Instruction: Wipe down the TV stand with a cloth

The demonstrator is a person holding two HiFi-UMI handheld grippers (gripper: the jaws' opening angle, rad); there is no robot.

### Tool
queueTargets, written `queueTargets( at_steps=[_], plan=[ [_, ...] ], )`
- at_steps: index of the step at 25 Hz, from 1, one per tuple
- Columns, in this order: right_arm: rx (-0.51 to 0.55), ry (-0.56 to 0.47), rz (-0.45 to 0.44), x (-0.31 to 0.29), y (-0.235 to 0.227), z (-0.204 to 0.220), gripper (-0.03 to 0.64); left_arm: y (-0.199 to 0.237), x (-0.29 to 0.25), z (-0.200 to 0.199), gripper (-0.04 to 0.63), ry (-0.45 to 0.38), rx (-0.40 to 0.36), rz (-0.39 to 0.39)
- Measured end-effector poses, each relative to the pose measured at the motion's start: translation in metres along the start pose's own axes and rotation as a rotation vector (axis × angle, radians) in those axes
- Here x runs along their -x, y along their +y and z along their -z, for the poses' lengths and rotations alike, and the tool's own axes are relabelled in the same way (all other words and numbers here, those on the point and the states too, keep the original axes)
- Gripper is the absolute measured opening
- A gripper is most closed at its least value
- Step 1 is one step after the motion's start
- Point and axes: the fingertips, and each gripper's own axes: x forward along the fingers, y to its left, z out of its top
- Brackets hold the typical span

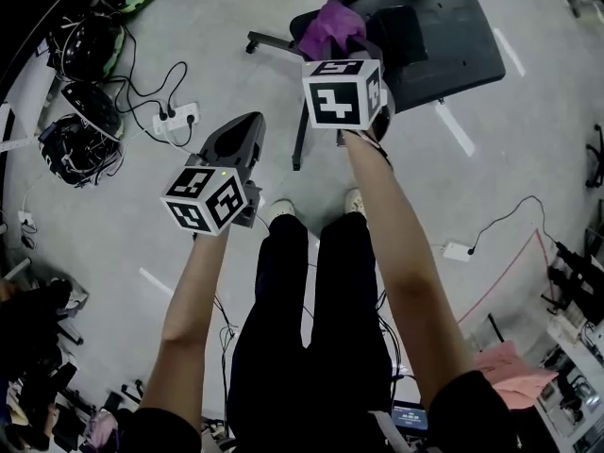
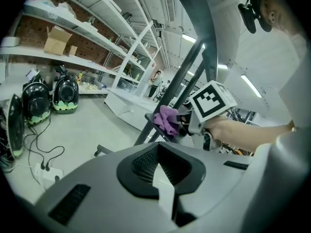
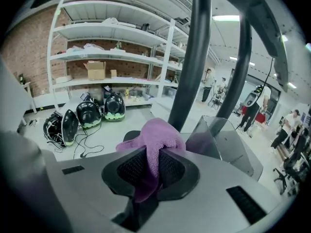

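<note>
The TV stand is dark grey, with a flat shelf (image 1: pixel 453 36), a wheeled leg (image 1: pixel 274 45) and slanted posts (image 3: pixel 194 57). My right gripper (image 1: pixel 344 43) is shut on a purple cloth (image 1: pixel 330 26), holding it at the near left corner of the shelf. In the right gripper view the cloth (image 3: pixel 154 142) bunches out of the jaws in front of the shelf plate (image 3: pixel 228 140). My left gripper (image 1: pixel 247 123) hangs lower left over the floor, shut and holding nothing. From the left gripper view (image 2: pixel 158 149), the cloth (image 2: pixel 166 119) and the right gripper's marker cube (image 2: pixel 211 101) show ahead.
Black and green helmet-like devices (image 1: pixel 80 92) lie on the floor at left with cables and a power strip (image 1: pixel 175 118). A white adapter (image 1: pixel 458 250) lies at right. The person's shoes (image 1: pixel 283 210) stand below the stand. White shelving (image 3: pixel 107 57) lines the brick wall.
</note>
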Motion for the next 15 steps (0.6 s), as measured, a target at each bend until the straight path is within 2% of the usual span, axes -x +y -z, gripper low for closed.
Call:
queueTargets(
  at_steps=[7,15],
  plan=[
    [0.007,-0.088,-0.156,0.039,-0.005,0.023,0.074,-0.044,-0.034,0.029,0.006,-0.063,0.023,-0.031],
    [0.128,-0.192,-0.376,0.109,-0.029,0.069,0.074,-0.106,-0.048,0.063,0.006,-0.223,0.086,-0.193]
  ],
)
